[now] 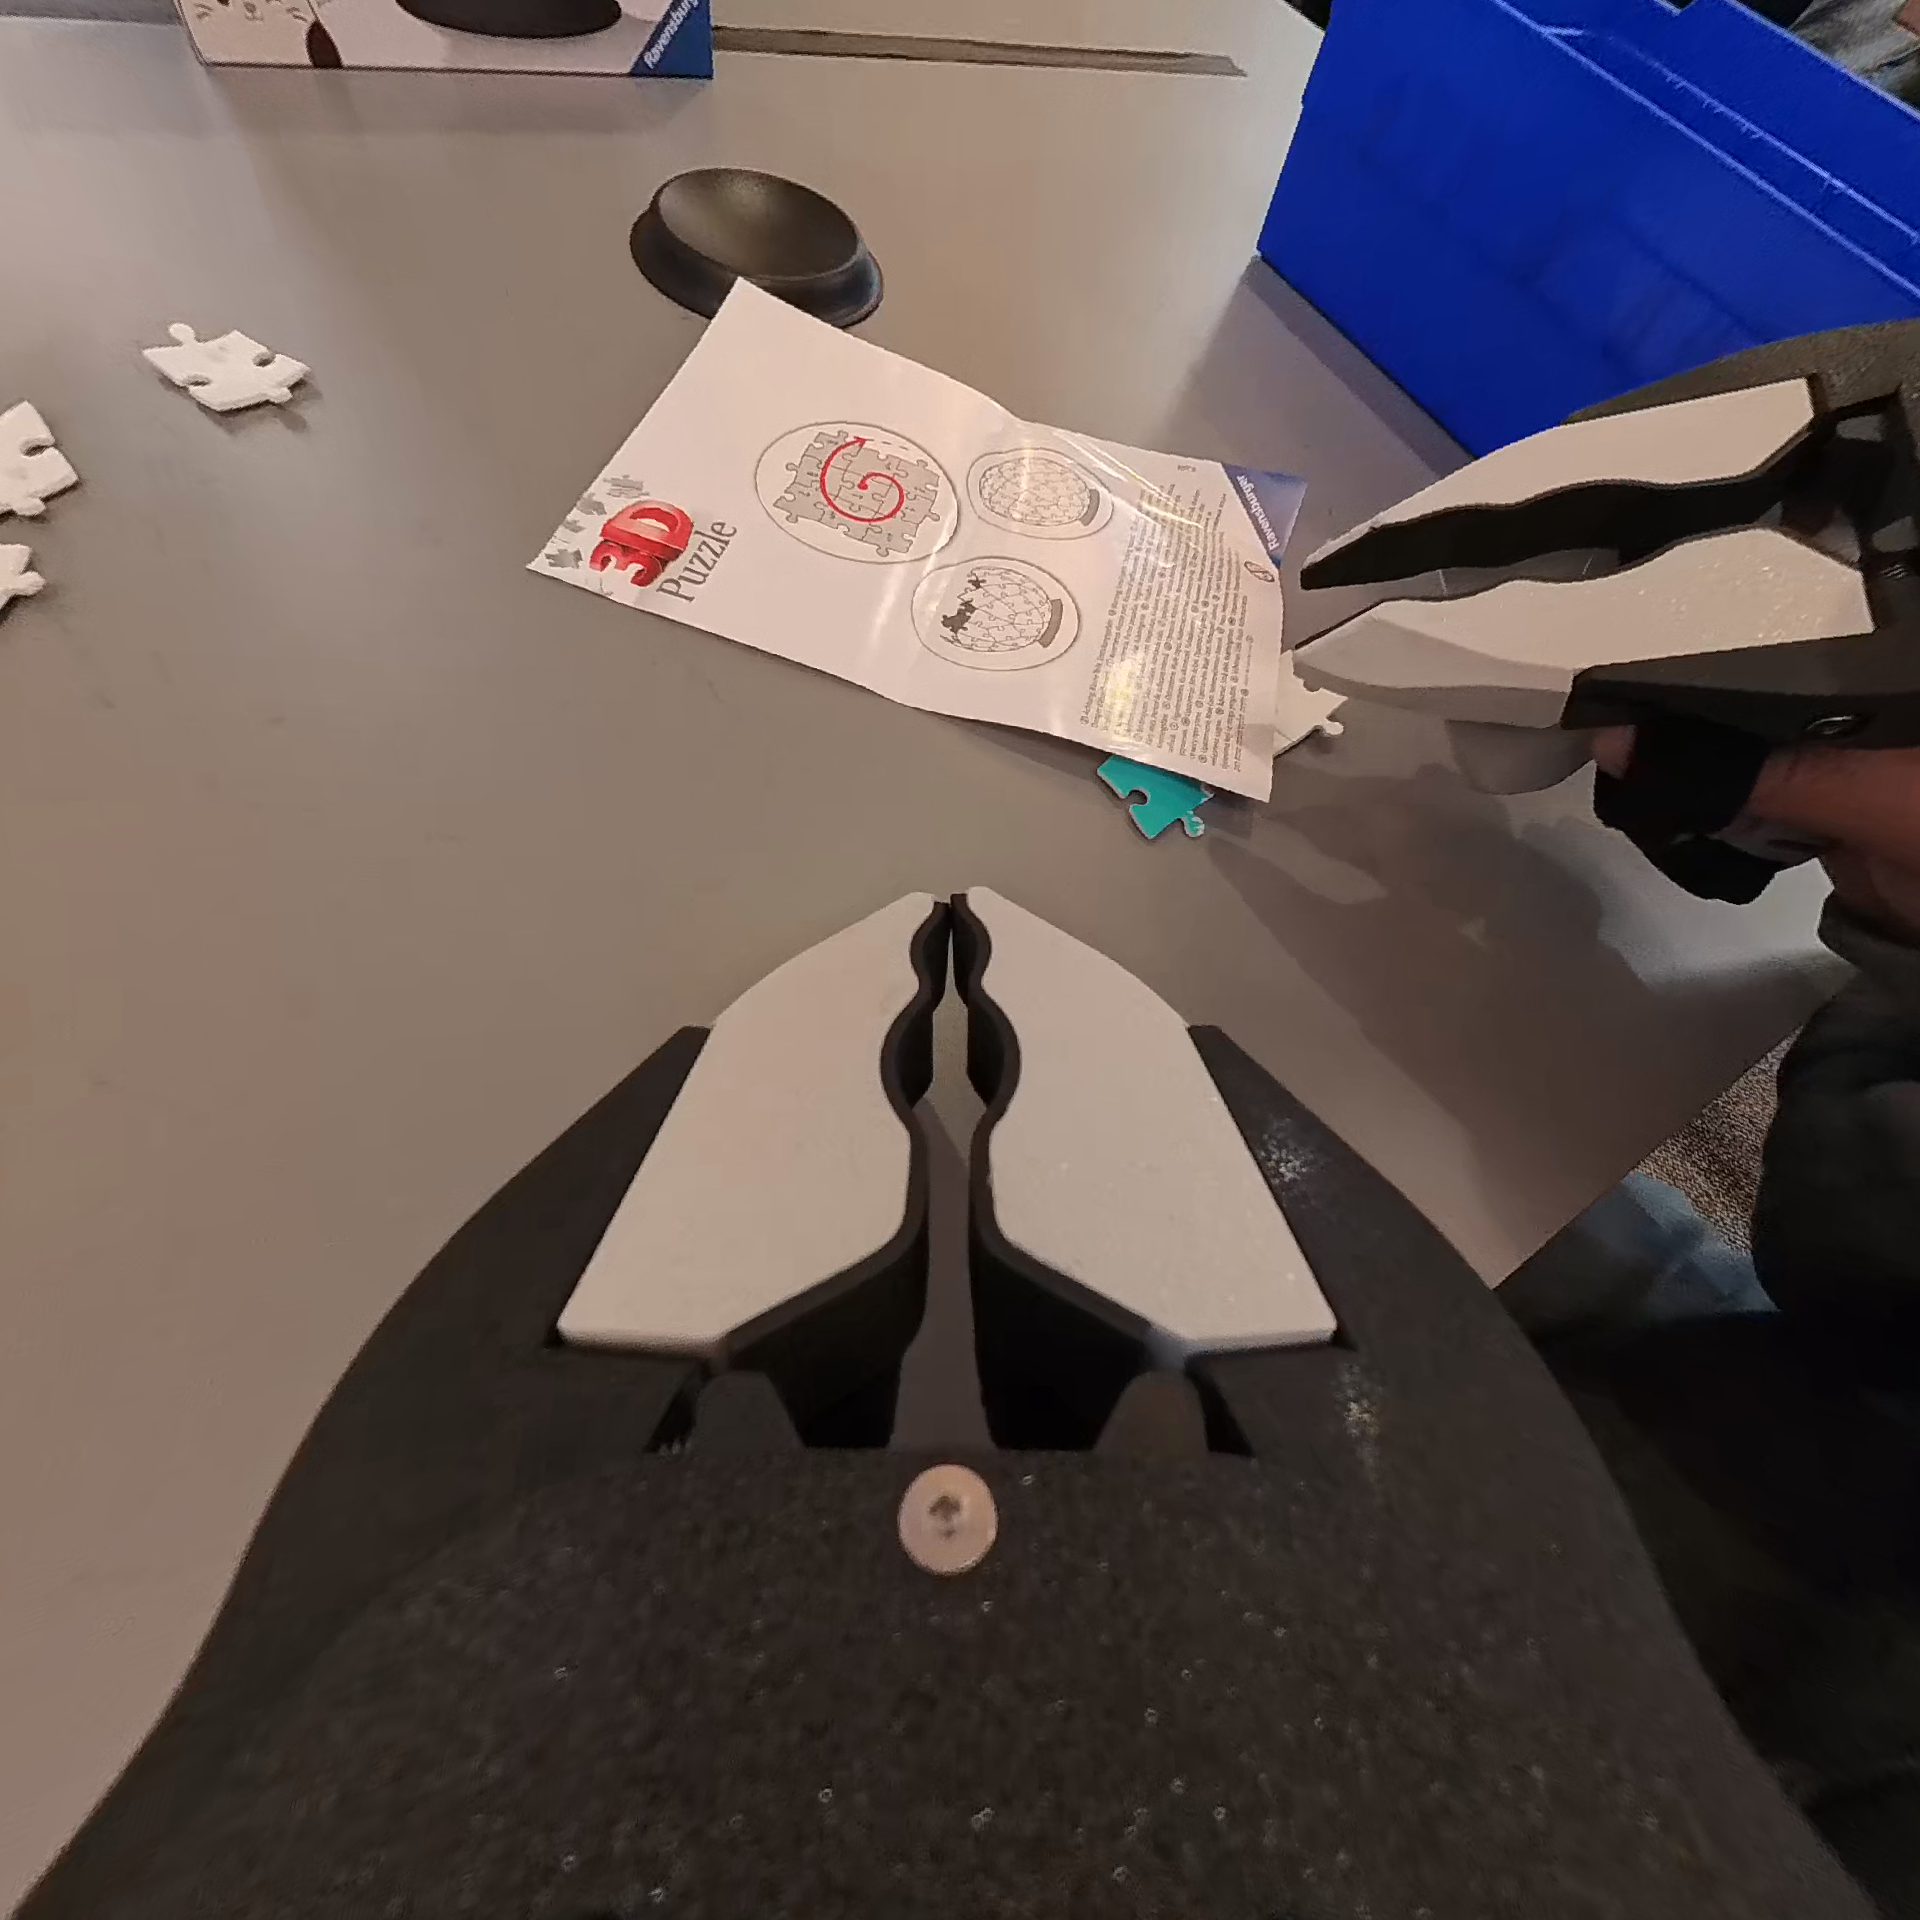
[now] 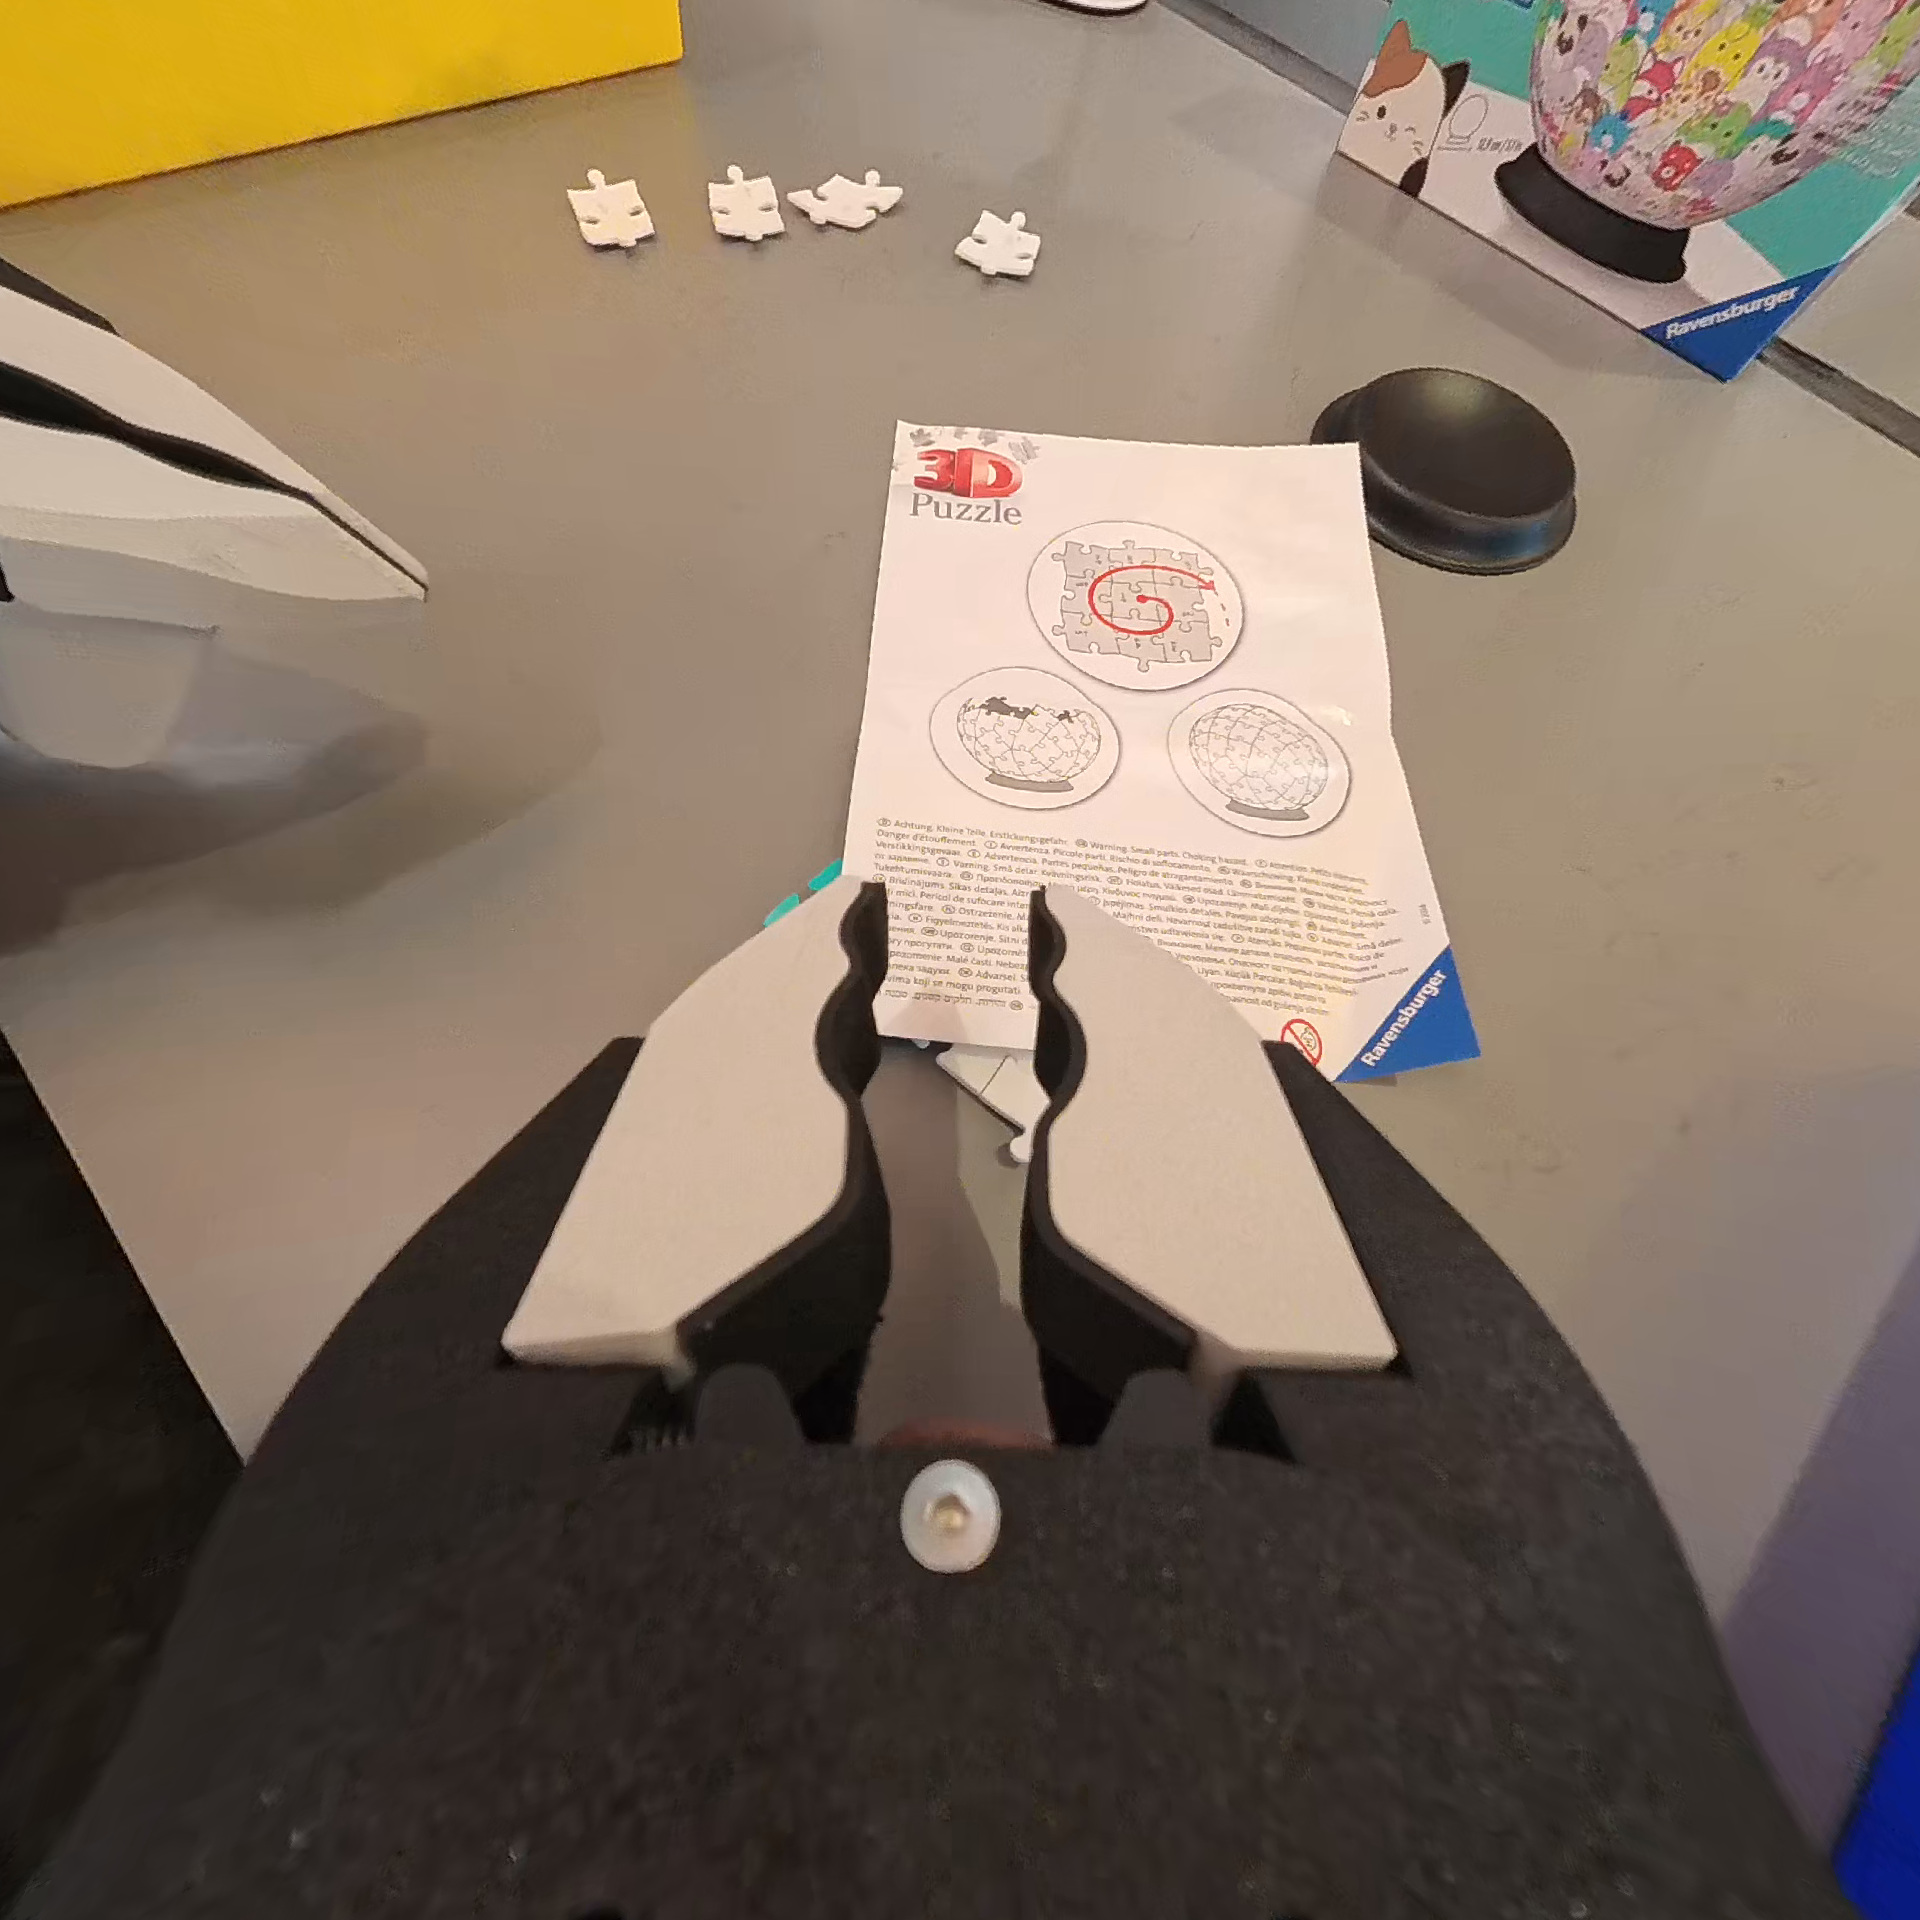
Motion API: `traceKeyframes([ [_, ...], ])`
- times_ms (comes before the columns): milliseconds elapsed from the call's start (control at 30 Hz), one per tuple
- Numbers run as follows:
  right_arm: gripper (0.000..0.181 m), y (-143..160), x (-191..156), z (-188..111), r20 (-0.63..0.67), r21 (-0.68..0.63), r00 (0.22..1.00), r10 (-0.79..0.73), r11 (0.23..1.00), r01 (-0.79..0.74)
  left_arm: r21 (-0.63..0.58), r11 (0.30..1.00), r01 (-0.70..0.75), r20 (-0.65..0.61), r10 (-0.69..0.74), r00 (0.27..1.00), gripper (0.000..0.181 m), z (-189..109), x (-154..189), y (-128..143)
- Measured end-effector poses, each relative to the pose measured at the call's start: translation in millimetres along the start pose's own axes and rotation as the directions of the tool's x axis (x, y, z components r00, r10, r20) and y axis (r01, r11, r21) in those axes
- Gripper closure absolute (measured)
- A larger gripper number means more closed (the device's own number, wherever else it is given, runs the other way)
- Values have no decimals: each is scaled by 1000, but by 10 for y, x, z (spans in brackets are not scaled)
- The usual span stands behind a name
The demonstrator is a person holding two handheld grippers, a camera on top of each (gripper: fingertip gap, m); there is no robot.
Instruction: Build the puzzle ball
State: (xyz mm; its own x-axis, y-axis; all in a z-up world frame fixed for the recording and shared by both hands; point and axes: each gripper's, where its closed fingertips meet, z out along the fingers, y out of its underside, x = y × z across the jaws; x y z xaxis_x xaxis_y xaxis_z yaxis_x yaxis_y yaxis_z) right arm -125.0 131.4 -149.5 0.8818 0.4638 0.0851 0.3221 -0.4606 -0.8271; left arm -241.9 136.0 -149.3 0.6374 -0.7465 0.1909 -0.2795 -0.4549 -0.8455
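White printed instruction leaflet (image 2: 1122,727) flat on grey table (image 1: 364,831), left gripper (image 1: 952,900) fingers pressed together, empty, short of the leaflet, right gripper (image 2: 961,902) fingers apart over its near edge, white puzzle pieces (image 2: 748,204) beyond it, black round stand (image 2: 1455,473) beside it, teal piece (image 1: 1158,798) under its edge.

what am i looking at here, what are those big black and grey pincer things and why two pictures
They are hand-held grippers, one in each of a person's hands, each carrying a camera that looks along its two fingers. One picture comes from the left gripper, shut and empty above the grey table. The other comes from the right gripper, open and holding nothing, over the near edge of an instruction sheet. Also on the table: a black round stand, four white puzzle pieces, a teal piece peeking from under the sheet, and the puzzle box.
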Motion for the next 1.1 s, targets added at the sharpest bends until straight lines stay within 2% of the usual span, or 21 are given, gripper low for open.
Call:
traceKeyframes([
  [100,156,31,51,3,-24,-17,1000,2,1000,-2,-1,1000,-1,-2,1,1000,181,1,2,-2],
  [167,156,89,253,-9,-114,-42,993,20,999,-25,3,1000,-3,-3,3,1000,181,-6,2,-13],
  [267,149,207,706,-50,-259,-64,954,148,983,-169,3,1000,-11,-5,11,1000,177,-15,4,-30],
  [367,147,267,959,1,-259,-32,921,291,950,-309,18,1000,-8,-8,8,1000,172,-45,1,-74],
  [500,141,354,1024,149,-209,-62,892,401,905,-421,28,1000,-12,2,11,1000,167,-78,-31,-112],
  [667,144,416,1068,173,-227,-85,875,428,886,-456,27,1000,-2,1,2,1000,155,-100,-72,-121],
  [867,145,479,1049,150,-241,-99,868,435,878,-468,23,999,23,16,-23,1000,130,-107,-122,-123],
  [1100,155,479,1047,169,-216,-103,864,455,869,-483,16,1000,25,24,-25,999,127,-96,-140,-112],
])
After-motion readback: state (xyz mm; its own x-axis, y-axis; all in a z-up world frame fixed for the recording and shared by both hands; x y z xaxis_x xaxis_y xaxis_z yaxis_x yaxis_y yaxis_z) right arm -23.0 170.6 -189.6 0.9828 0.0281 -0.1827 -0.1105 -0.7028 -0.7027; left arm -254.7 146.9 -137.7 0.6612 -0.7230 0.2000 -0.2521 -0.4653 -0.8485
